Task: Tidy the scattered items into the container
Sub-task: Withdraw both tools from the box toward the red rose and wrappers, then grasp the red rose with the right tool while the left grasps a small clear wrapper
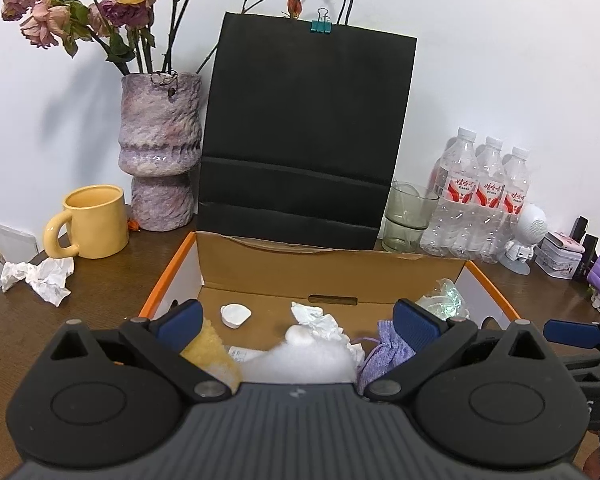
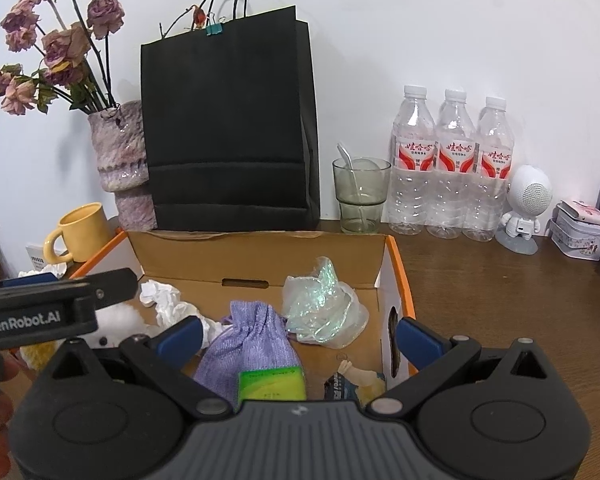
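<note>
An open cardboard box with orange rims (image 1: 284, 268) (image 2: 260, 256) sits in front of me on the brown table. Inside lie a purple pouch (image 2: 248, 344) (image 1: 384, 352), an iridescent plastic wrapper (image 2: 320, 308) (image 1: 444, 300), crumpled white tissue (image 1: 320, 320) (image 2: 168, 300), white fluff (image 1: 300, 360), a small white cap (image 1: 235, 315), a yellow fuzzy item (image 1: 210, 350) and a green packet (image 2: 270, 386). A crumpled tissue (image 1: 40, 276) lies on the table left of the box. My left gripper (image 1: 300, 320) is open and empty above the box. My right gripper (image 2: 300, 336) is open and empty above the box's right part.
A black paper bag (image 1: 308, 140) stands behind the box. A purple vase with dried roses (image 1: 160, 152) and a yellow mug (image 1: 92, 226) stand at the left. A glass (image 2: 360, 196), three water bottles (image 2: 452, 168), a white figurine (image 2: 526, 208) and tins (image 2: 580, 232) stand at the right.
</note>
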